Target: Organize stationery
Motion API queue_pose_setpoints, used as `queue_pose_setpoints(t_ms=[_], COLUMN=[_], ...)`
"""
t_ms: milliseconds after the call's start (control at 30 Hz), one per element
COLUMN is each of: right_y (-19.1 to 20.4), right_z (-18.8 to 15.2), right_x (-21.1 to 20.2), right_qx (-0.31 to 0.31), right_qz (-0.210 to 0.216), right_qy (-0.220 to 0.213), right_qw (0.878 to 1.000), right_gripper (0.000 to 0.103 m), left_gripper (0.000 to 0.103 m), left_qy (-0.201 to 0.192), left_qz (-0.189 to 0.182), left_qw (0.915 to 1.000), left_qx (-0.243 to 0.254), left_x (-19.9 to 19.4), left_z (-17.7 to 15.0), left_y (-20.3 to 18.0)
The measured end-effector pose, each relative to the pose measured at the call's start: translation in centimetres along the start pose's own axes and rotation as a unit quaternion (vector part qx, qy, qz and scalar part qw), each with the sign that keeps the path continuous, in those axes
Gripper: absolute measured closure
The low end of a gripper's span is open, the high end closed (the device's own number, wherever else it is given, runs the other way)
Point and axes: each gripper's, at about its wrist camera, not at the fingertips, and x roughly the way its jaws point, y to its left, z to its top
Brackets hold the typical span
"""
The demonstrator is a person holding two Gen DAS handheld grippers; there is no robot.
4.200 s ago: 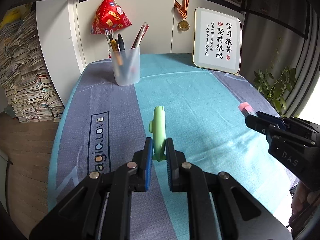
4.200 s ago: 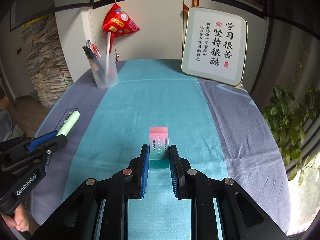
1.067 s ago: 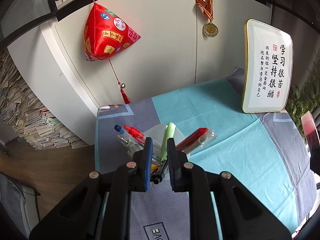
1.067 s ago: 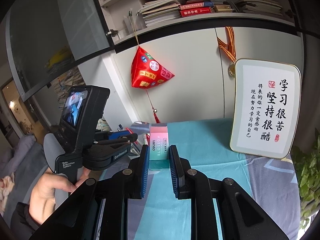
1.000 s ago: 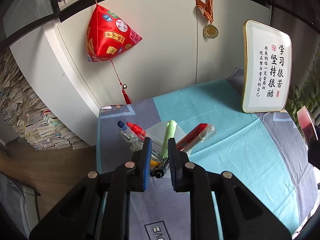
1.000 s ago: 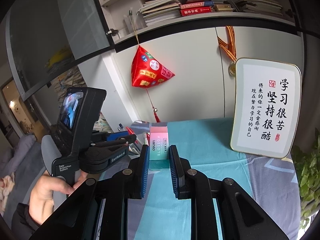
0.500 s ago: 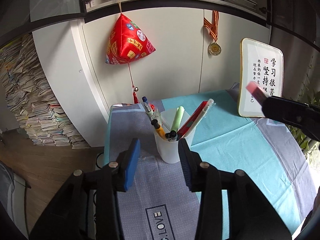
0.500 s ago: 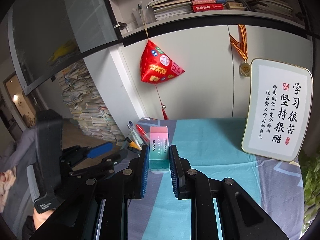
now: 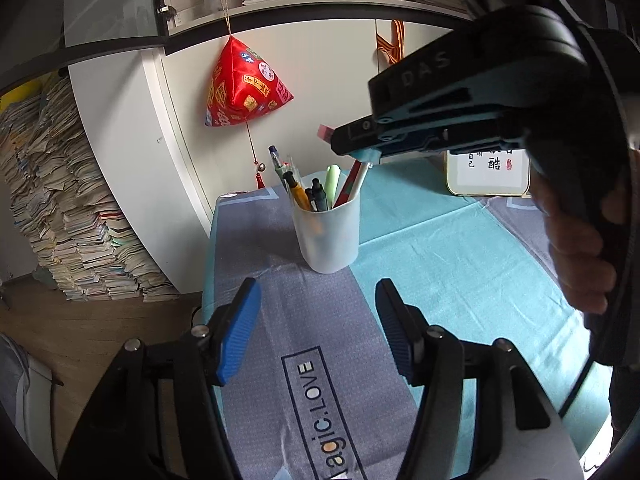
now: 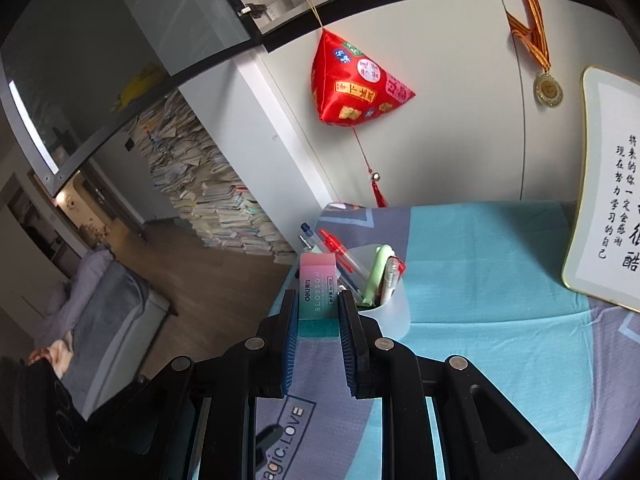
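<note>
Right gripper clamped on pink-to-teal eraser; left gripper jaws just opened, empty, pen cup at 12 o'clock.

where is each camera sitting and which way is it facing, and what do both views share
Left wrist: rides the left gripper, looking forward and down over the tablecloth at the pen cup; its open blue-padded fingers show, plus the right gripper and the hand holding it.
Right wrist: rides the right gripper, tilted down just above the pen cup; its fingers pinch the eraser.
Shared: pen cup, green pen, eraser, red ornament, framed calligraphy, stacked papers.
</note>
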Motion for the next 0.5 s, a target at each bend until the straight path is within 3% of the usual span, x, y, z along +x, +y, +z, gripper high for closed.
queue_pose_setpoints(t_ms=[367, 500], right_y=[-1.9, -2.9], right_z=[0.6, 0.7], right_x=[4.5, 6.0], right_qx=[0.043, 0.062], right_qz=[-0.014, -0.015], right_qy=[0.028, 0.037], right_qw=[0.999, 0.997], right_gripper=[0.082, 0.082], left_gripper=[0.037, 0.022], left_qy=[0.006, -0.002], left_qz=[0.034, 0.030], left_qw=[0.9987, 0.9987], left_qx=[-0.037, -0.040], left_x=[-1.5, -2.2], left_z=[-2.8, -3.4], left_y=[2.4, 2.5])
